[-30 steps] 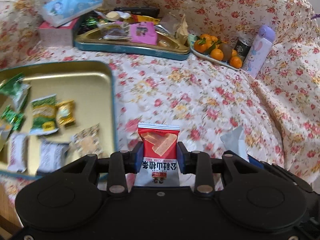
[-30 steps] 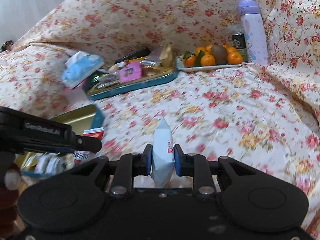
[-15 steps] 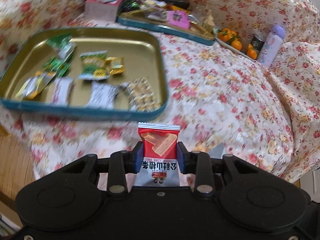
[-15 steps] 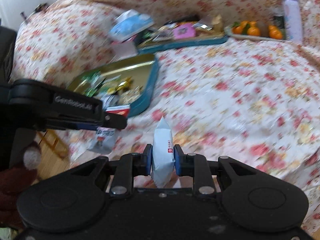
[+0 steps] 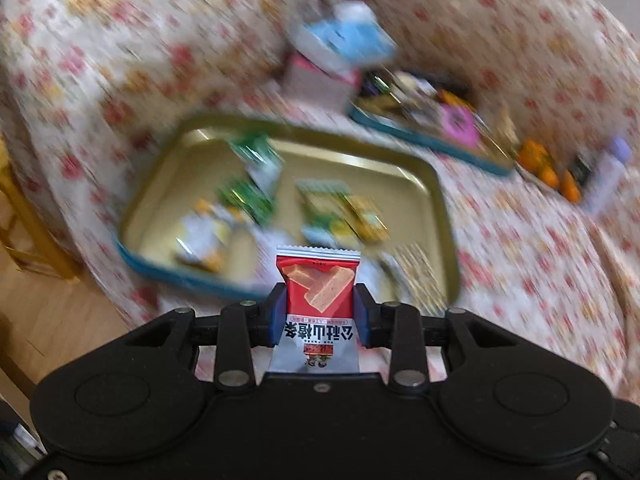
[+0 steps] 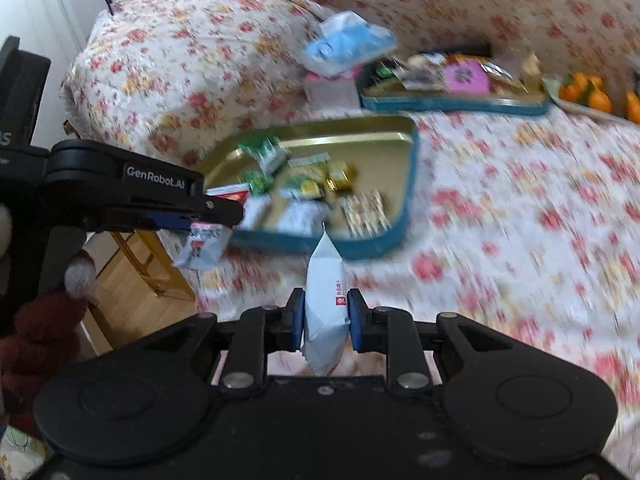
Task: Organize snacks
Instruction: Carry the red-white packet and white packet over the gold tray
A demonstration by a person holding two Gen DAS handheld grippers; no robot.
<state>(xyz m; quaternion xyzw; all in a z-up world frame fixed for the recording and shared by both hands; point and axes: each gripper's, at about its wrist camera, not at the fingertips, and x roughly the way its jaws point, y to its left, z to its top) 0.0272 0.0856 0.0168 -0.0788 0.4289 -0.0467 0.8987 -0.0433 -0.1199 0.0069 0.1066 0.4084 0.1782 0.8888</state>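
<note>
My left gripper (image 5: 319, 314) is shut on a red and white snack packet (image 5: 318, 304), held upright just before the near edge of a gold tray with a blue rim (image 5: 440, 200). That tray (image 6: 412, 168) holds several wrapped snacks. My right gripper (image 6: 323, 316) is shut on a pale blue-white snack packet (image 6: 325, 300), edge-on, in front of the tray's near right corner. In the right wrist view the left gripper (image 6: 224, 210) reaches in from the left with its red packet (image 6: 204, 240) over the tray's near left corner.
A second blue-rimmed tray (image 6: 452, 102) heaped with snacks lies farther back on the flowered cover. A blue tissue pack (image 6: 348, 42) sits on a pink box beside it. Oranges (image 6: 588, 94) lie at the right. Wooden floor and a wooden frame (image 6: 136, 264) show at the left.
Both grippers have swung left with their packets, so the gold tray now lies straight ahead. The grips have not changed. The views are blurred from motion.
</note>
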